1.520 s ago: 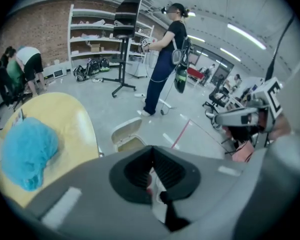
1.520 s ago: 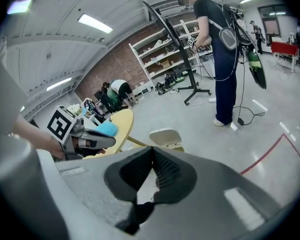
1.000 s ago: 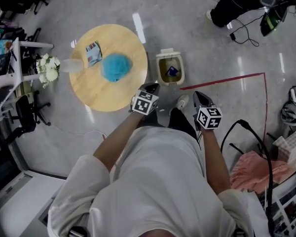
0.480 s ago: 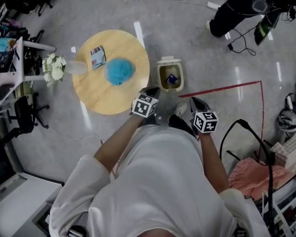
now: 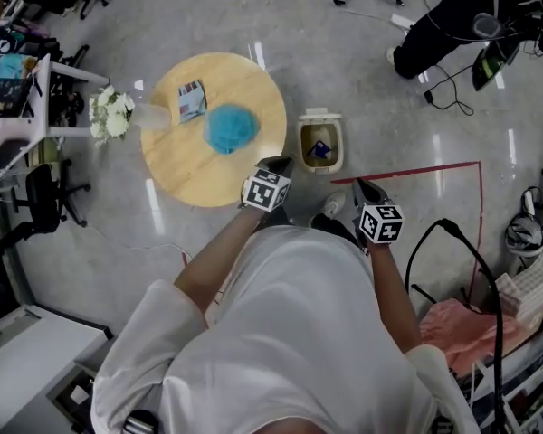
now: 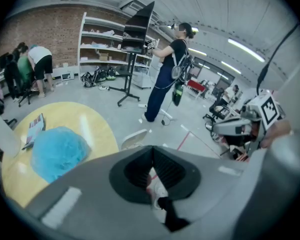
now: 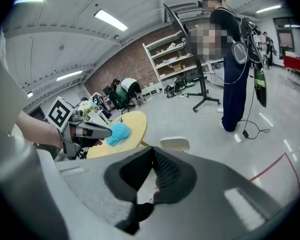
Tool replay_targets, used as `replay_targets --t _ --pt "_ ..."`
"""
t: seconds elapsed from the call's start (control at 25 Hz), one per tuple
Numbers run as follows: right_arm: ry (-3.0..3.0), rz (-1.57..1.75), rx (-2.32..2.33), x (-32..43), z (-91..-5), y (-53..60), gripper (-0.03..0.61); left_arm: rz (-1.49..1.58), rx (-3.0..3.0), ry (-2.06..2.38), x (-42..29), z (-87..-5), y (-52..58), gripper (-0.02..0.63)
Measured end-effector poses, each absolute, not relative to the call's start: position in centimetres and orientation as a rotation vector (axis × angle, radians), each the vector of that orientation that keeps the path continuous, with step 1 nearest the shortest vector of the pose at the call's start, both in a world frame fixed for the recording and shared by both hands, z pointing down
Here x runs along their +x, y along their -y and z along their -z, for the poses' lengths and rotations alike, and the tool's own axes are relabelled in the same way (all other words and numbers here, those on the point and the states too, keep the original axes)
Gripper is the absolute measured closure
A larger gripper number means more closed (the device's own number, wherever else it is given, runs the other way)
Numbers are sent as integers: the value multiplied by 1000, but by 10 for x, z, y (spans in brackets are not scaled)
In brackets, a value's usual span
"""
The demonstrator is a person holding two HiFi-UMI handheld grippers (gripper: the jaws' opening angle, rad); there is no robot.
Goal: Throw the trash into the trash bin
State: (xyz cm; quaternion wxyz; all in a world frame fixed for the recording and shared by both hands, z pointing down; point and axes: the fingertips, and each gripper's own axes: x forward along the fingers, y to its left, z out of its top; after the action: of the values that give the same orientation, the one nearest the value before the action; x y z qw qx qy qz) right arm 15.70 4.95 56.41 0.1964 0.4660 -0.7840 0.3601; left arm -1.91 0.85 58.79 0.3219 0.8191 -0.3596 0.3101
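Note:
A small beige trash bin (image 5: 320, 143) stands open on the floor, right of the round wooden table (image 5: 185, 165), with a blue scrap inside it. On the table lie a fluffy blue ball (image 5: 232, 127) and a small printed packet (image 5: 192, 99). My left gripper (image 5: 279, 162) hovers at the table's near edge, shut and empty. My right gripper (image 5: 358, 184) hangs over the floor just short of the bin, also shut with nothing in it. In the left gripper view the blue ball (image 6: 57, 151) and the bin's lid (image 6: 135, 138) lie ahead. The right gripper view shows the bin (image 7: 175, 144) beyond its jaws.
A vase of white flowers (image 5: 113, 116) stands at the table's left edge. Red tape (image 5: 407, 170) marks the floor right of the bin. A black cable (image 5: 452, 238), pink cloth (image 5: 462, 319) and clutter lie at the right. A person (image 5: 452, 16) stands at the far right.
In the head view the table and bin have slid down and to the right, closer to both grippers. Both grippers stay shut and empty.

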Motion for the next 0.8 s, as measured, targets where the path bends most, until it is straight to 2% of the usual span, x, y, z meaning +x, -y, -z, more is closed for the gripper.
replay_targets --t 0.8 --pt "2227 -955 1206 108 -559 -29 577 -832 2081 1065 -102 -593 1 607"
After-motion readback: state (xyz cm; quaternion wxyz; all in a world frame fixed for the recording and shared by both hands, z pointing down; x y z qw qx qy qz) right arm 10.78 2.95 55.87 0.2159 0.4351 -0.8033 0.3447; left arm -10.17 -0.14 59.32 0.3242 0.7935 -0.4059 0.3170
